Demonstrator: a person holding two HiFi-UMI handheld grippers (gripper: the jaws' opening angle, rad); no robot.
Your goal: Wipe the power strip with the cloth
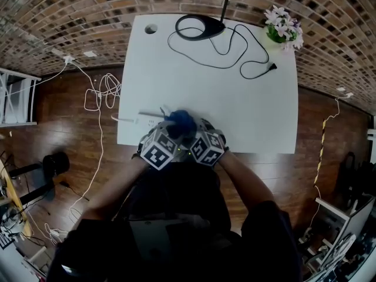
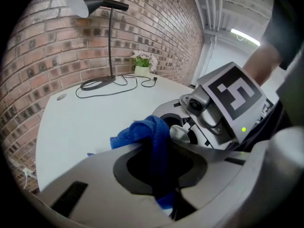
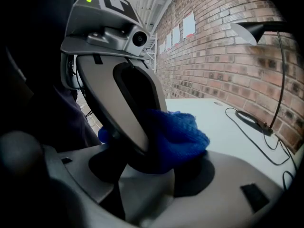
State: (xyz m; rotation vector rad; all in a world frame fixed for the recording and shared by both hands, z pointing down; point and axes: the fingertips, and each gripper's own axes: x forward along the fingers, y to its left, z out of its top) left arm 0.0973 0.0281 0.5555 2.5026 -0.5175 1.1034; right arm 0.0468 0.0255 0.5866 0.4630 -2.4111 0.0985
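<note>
My left gripper (image 1: 176, 127) is shut on a bunched blue cloth (image 1: 181, 121) at the near edge of the white table (image 1: 235, 110). In the left gripper view the cloth (image 2: 152, 134) hangs between the left gripper's (image 2: 161, 153) jaws. The white power strip (image 1: 150, 115) lies under the cloth and sticks out to its left. My right gripper (image 1: 194, 129) is next to the left one. In the right gripper view its (image 3: 147, 175) jaws close on a pale block, apparently the power strip (image 3: 142, 194), with the cloth (image 3: 180, 134) resting on top.
A black desk lamp (image 1: 198, 27) stands at the table's far edge, its cord (image 1: 241, 54) looping across the top. A flower pot (image 1: 284, 28) sits at the far right corner. White cables (image 1: 100, 93) lie on the wooden floor to the left.
</note>
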